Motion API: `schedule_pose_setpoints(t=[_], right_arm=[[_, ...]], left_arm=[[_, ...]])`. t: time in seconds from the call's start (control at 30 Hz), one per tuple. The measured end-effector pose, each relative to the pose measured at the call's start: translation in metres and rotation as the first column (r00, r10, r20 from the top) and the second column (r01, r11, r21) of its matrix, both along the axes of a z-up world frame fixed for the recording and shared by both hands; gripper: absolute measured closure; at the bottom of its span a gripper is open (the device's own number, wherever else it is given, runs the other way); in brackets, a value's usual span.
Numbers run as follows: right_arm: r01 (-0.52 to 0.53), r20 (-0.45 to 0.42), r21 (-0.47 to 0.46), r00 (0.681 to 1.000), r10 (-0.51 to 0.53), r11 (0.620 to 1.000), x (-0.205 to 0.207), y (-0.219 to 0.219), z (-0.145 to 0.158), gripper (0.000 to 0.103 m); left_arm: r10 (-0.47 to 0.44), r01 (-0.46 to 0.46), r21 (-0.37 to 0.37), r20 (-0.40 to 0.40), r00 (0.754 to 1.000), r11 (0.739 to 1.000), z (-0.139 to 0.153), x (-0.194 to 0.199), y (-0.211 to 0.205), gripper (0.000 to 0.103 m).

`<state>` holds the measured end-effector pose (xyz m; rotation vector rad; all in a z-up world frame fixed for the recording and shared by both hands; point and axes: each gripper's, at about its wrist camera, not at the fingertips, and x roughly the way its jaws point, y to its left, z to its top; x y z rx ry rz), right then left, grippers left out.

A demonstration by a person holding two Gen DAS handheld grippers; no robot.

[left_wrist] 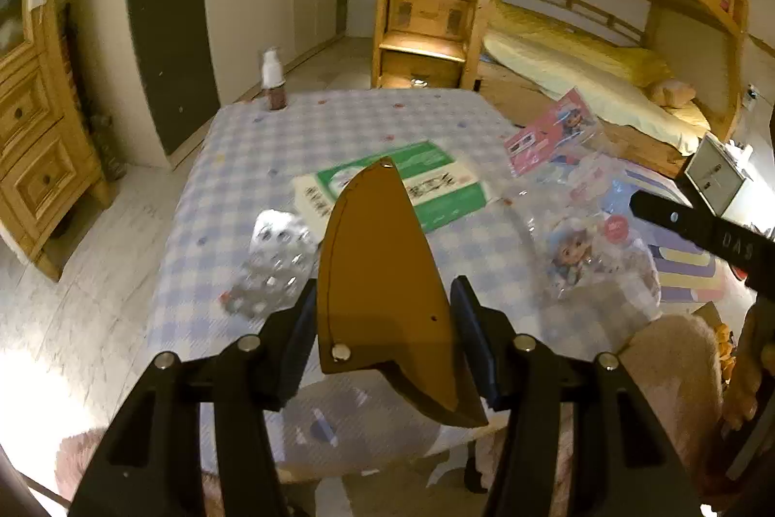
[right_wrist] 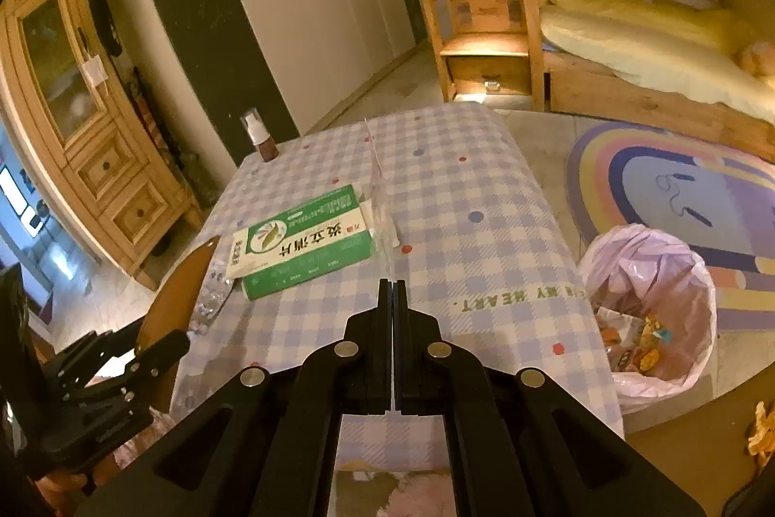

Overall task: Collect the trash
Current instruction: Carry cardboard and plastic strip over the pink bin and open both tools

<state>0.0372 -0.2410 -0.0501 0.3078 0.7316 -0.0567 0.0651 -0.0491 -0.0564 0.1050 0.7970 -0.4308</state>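
My left gripper (left_wrist: pixel 385 299) is shut on a brown leather knife sheath (left_wrist: pixel 382 270) and holds it above the checked table (left_wrist: pixel 339 119). The sheath also shows in the right wrist view (right_wrist: pixel 179 299). My right gripper (right_wrist: pixel 392 284) is shut on a clear plastic wrapper with a cartoon print (left_wrist: pixel 581 245), seen edge-on in its own view (right_wrist: pixel 380 216). A green and white medicine box (right_wrist: pixel 305 245) lies mid-table, with a silver blister pack (left_wrist: pixel 276 260) beside it. A pink-lined trash bin (right_wrist: pixel 649 313) with scraps stands on the floor to the right of the table.
A brown spray bottle (right_wrist: pixel 259 139) stands at the table's far left corner. A rainbow rug (right_wrist: pixel 678 197) lies behind the bin. A wooden bunk bed (right_wrist: pixel 629 47) and a pine cabinet (right_wrist: pixel 87 119) flank the room.
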Motion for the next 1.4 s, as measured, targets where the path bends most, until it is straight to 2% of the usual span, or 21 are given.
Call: schedule_pose_setpoints(t=[0.1,0.3,0.6,0.77,1.03,1.2,1.3,1.4], right_arm=[[0.011,0.019,-0.002,1.000,-0.011,1.000,-0.004,-0.003,0.008,0.103],[0.061,0.041,-0.005,0.997,-0.060,0.998,-0.013,-0.020,0.017,0.103],[0.189,0.041,0.005,0.981,-0.189,0.982,-0.038,-0.071,0.015,0.103],[0.282,0.046,0.000,0.958,-0.282,0.959,-0.056,-0.111,0.015,0.103],[0.451,0.009,-0.060,0.892,-0.451,0.891,-0.076,-0.177,-0.004,0.103],[0.511,-0.028,-0.085,0.857,-0.515,0.855,-0.077,-0.212,-0.024,0.103],[0.532,-0.053,-0.082,0.842,-0.537,0.843,-0.076,-0.230,-0.036,0.103],[0.545,-0.081,-0.066,0.832,-0.549,0.836,-0.072,-0.246,-0.052,0.103]], left_arm=[[-0.035,0.036,-0.026,0.013,0.999,0.999,0.011,0.005,-0.015,0.050],[-0.145,0.146,-0.033,0.043,0.989,0.989,0.019,0.010,-0.058,0.050],[-0.302,0.303,-0.017,0.047,0.952,0.953,0.016,0.010,-0.138,0.050],[-0.388,0.389,-0.004,0.053,0.920,0.921,0.013,0.014,-0.192,0.050],[-0.527,0.527,0.001,0.029,0.850,0.850,-0.004,0.021,-0.273,0.050],[-0.584,0.584,0.019,0.031,0.811,0.811,-0.015,0.019,-0.316,0.050],[-0.618,0.618,-0.002,0.012,0.786,0.786,-0.021,0.021,-0.342,0.049],[-0.628,0.628,-0.006,-0.010,0.778,0.778,-0.026,0.024,-0.359,0.048]])
